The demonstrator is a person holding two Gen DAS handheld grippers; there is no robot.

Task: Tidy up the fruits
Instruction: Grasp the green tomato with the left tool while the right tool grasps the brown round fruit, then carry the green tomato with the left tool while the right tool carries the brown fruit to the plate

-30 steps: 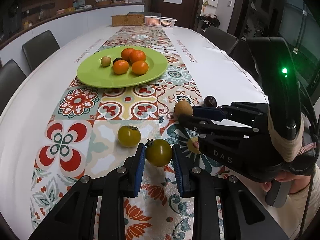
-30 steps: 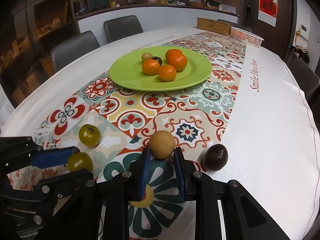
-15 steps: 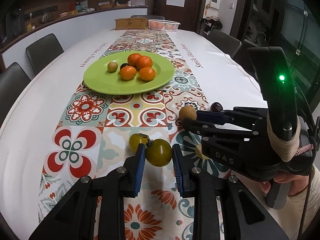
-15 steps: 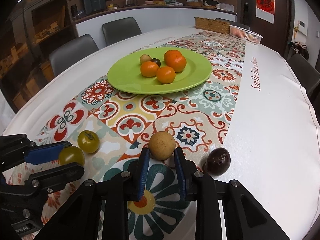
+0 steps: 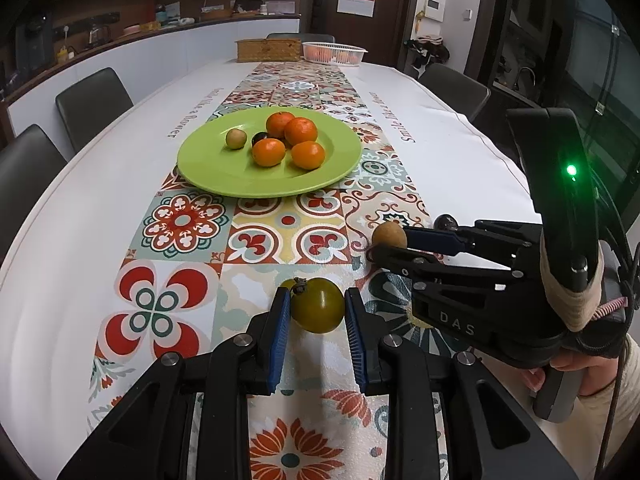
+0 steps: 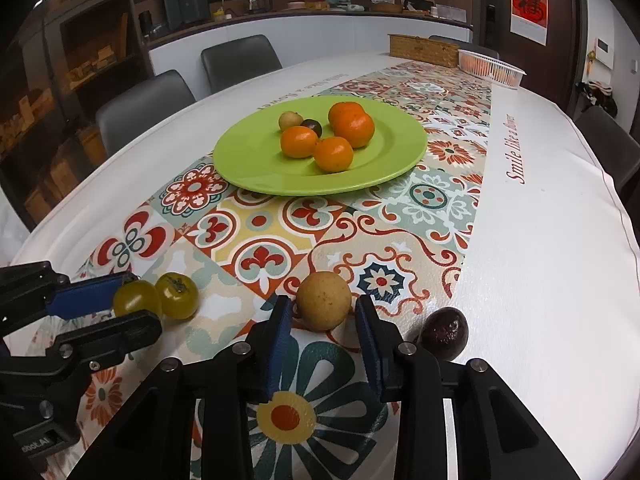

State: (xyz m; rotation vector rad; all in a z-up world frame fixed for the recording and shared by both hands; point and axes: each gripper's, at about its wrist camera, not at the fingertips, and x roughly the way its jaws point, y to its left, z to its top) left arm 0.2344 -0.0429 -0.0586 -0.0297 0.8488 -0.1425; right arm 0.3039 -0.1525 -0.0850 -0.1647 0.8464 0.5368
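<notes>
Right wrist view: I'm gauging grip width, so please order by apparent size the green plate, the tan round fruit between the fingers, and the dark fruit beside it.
1. green plate, clearly largest though farthest.
2. tan round fruit.
3. dark fruit, slightly smaller at similar nearness, and partly hidden by the right gripper.

Left gripper (image 5: pixel 317 307): low over the table, level, pointing forward, blue pads (image 5: pixel 279 322) clamped on a green tomato (image 5: pixel 318 310), contact both sides. Right gripper (image 6: pixel 323 312): just right of the left one, same height, angled slightly inward. Pads (image 6: pixel 370 344) bracket a tan fruit (image 6: pixel 324 300); a small gap shows on each side, so contact isn't clear. Bare hand (image 5: pixel 576 364) wraps the right gripper's handle, cream sleeve at the wrist. The left hand is out of frame.
</notes>
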